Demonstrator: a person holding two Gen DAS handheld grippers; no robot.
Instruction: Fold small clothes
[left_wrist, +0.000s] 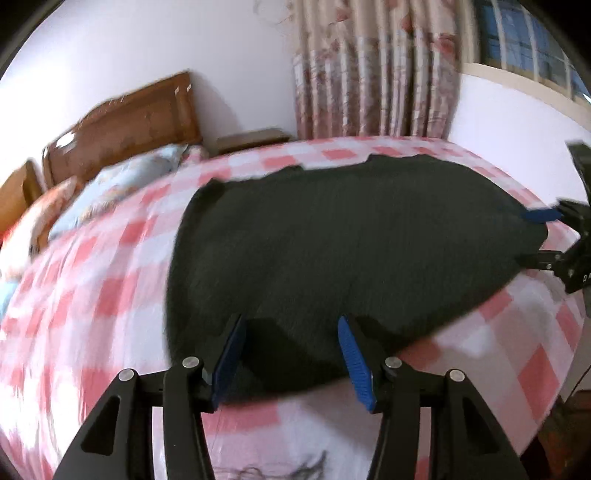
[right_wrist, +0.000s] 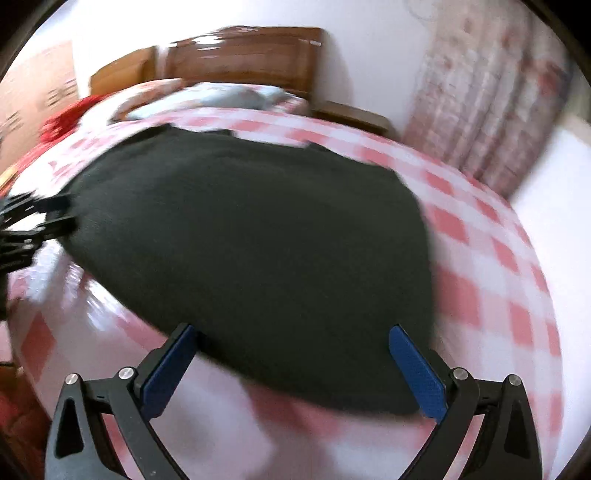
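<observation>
Across the centre of both wrist views the dark knitted garment (left_wrist: 332, 251) lies flat and unfolded on the pink-and-white checked bedsheet (left_wrist: 110, 280), my left gripper (left_wrist: 291, 328) and right gripper (right_wrist: 295, 336) both spread, gripping nothing, so all folding remains.

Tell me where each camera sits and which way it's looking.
Left wrist: on the left hand-held gripper, looking down over the dark garment toward the headboard; its own open fingers show, with the right hand-held gripper at right.
Right wrist: on the right gripper, same direction; own open fingers show.
Shared: garment, checked bedspread.
</observation>
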